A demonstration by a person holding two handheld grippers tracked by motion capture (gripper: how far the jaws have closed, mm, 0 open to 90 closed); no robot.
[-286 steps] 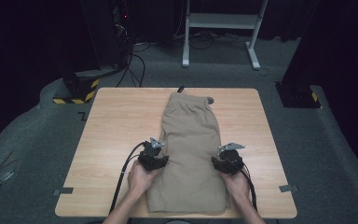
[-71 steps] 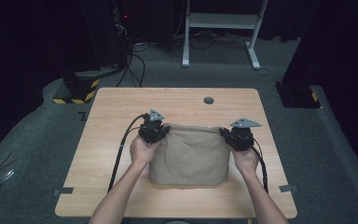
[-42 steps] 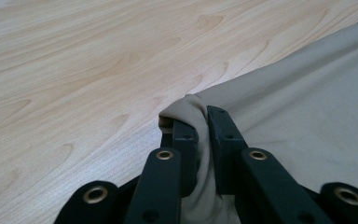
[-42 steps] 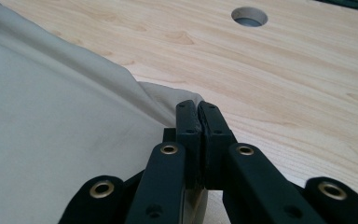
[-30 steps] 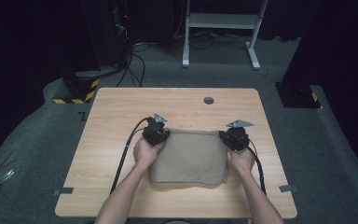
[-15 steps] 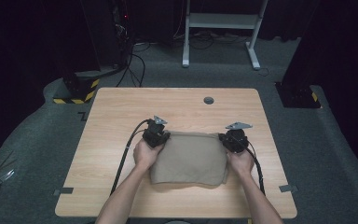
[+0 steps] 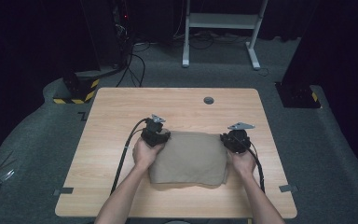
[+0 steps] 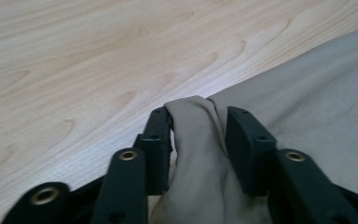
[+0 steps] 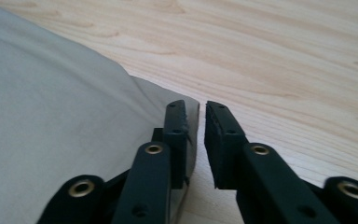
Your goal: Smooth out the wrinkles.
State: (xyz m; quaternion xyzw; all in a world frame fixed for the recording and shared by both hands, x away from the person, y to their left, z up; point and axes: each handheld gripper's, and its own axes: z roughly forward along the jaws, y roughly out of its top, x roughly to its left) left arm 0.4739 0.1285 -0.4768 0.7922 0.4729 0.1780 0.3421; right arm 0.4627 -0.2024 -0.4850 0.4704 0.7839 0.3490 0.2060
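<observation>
Barely shifted: both grippers' jaws pinching soft tan folded cloth (image 7: 189,158) on woodgrain table (image 7: 112,121)

The folded trousers (image 7: 189,158) are a soft, matt beige cloth with a fine weave. The worktop (image 7: 121,112) is pale wood with a visible grain, smooth and slightly shiny. The jaws are matt black plastic with brass-coloured metal rivets.

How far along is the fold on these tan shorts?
The tan shorts already lie as a compact folded rectangle on the table. The left gripper clamps a bunched corner; the right gripper pinches the other far corner. Left: release both corners and perhaps flatten.
</observation>
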